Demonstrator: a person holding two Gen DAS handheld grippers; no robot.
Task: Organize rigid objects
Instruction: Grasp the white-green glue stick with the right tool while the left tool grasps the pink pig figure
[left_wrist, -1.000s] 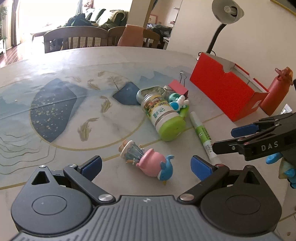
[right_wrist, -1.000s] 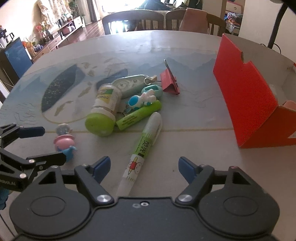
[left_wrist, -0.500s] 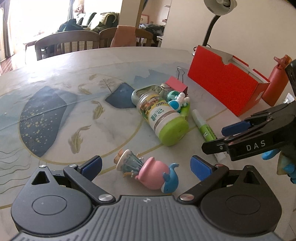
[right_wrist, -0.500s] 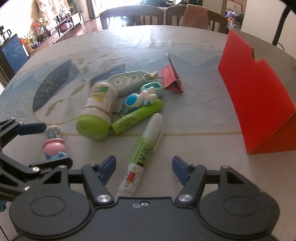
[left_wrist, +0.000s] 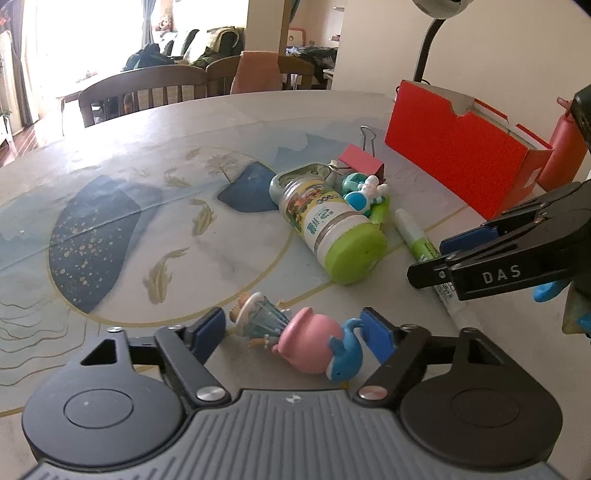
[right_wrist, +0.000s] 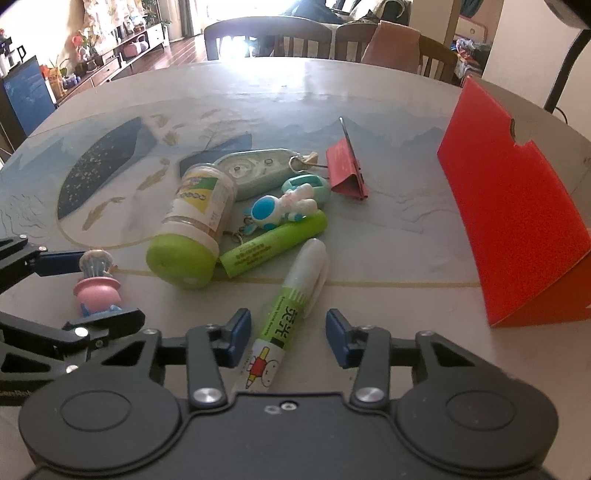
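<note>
A pink figurine with a blue whale (left_wrist: 310, 339) lies on its side between the pads of my left gripper (left_wrist: 293, 332). Its jaws are closing around the toy, and small gaps still show. In the right wrist view the same figurine (right_wrist: 96, 291) lies at the far left between the left gripper's fingers (right_wrist: 55, 257). A white and green glue pen (right_wrist: 291, 314) lies between the pads of my right gripper (right_wrist: 288, 338). Those jaws are closing too and are not touching the pen. From the left wrist view the right gripper (left_wrist: 443, 258) hovers over the pen (left_wrist: 417, 240).
A pile sits mid-table: a green-capped bottle (right_wrist: 195, 221), a green highlighter (right_wrist: 273, 243), an astronaut keychain (right_wrist: 284, 206), a tape dispenser (right_wrist: 255, 166) and a red binder clip (right_wrist: 345, 166). A red box (right_wrist: 517, 221) stands at the right, with a red bottle (left_wrist: 561, 147) behind it.
Both grippers' jaws have narrowed, the left around the figurine and the right around the glue pen. Both objects now appear closer to the cameras.
</note>
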